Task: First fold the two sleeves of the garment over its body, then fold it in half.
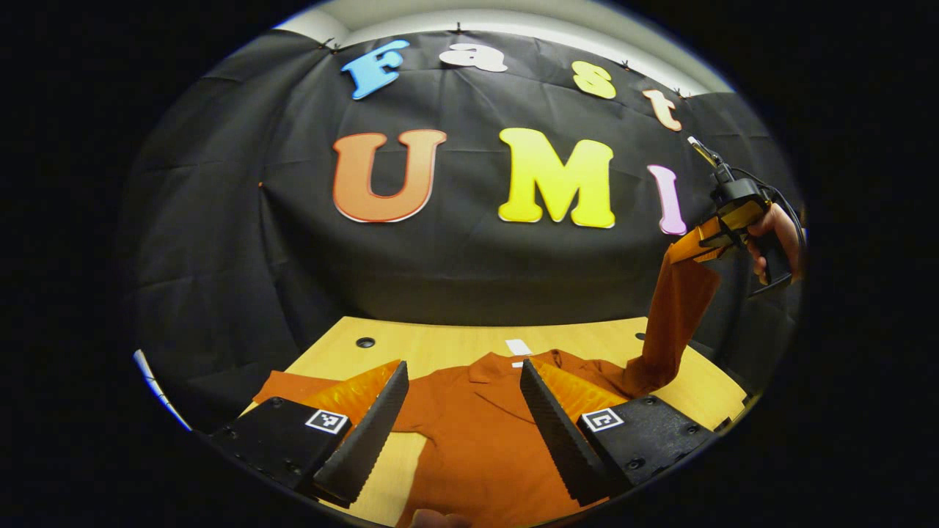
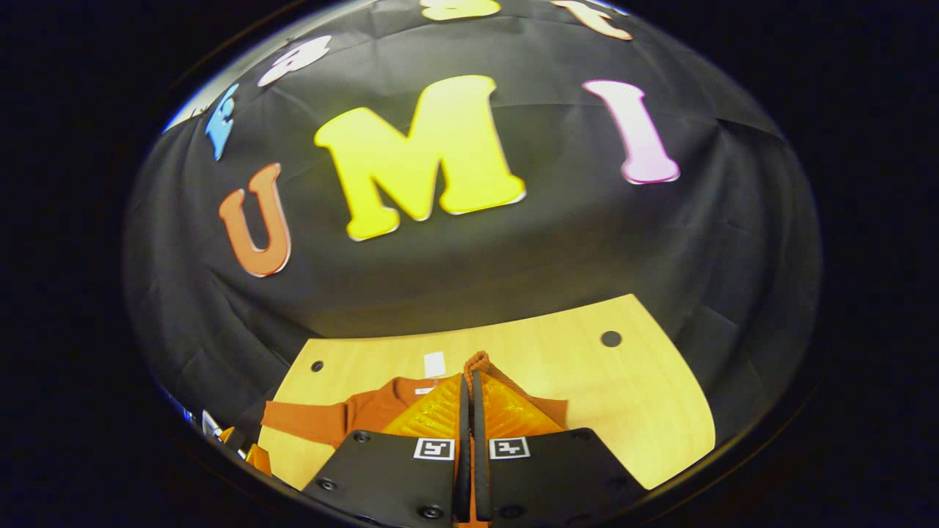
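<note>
An orange long-sleeved garment lies flat on the wooden table, collar toward the far edge. My left gripper hovers open over its chest with nothing between the fingers. One sleeve is pulled up off the table at the right, and the right gripper, held by a hand, pinches its cuff high in the air. In the right gripper view, my right gripper is shut on that cuff, which pokes out past the tips. The other sleeve lies spread out to the left.
A small white label lies on the table beyond the collar. The tabletop has round cable holes near its far edge. Bare wood shows to the right of the garment. The black cloth wall stands close behind the table.
</note>
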{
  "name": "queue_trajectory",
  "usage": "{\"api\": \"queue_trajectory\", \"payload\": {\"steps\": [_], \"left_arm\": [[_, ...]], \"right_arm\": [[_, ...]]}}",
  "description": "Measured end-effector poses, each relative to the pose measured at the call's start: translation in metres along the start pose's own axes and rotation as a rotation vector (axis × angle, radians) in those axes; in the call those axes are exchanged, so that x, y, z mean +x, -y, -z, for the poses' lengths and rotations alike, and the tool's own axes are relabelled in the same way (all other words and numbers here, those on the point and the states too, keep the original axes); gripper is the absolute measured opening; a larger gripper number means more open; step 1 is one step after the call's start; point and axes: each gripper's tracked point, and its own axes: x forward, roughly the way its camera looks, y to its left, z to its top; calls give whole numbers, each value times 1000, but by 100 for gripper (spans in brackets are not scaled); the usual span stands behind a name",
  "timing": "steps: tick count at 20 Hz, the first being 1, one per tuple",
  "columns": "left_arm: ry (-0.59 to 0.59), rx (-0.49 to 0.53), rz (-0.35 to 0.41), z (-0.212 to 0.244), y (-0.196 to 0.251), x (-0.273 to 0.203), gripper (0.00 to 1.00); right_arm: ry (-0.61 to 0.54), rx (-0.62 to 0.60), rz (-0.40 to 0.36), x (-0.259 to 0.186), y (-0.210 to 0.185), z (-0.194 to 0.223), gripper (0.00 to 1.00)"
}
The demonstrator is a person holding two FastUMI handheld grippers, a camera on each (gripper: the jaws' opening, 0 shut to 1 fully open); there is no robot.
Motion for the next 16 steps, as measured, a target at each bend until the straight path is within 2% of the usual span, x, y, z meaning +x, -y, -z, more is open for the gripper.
{"api": "queue_trajectory", "payload": {"steps": [4,7,11,13,16], "left_arm": [[-1,-22,-71,8,-45,-18,99],[-3,-42,-92,13,-67,-27,99],[-16,-54,-146,21,-103,-39,99],[-40,-108,-157,30,-114,-43,99],[-82,-136,-188,44,-130,-42,97]], "right_arm": [[-60,-47,-65,41,-78,35,2],[-140,-67,-94,79,-122,82,2],[-259,-113,-97,141,-157,151,3],[-313,-114,-90,166,-171,180,3],[-343,-115,-81,204,-192,212,3]]}}
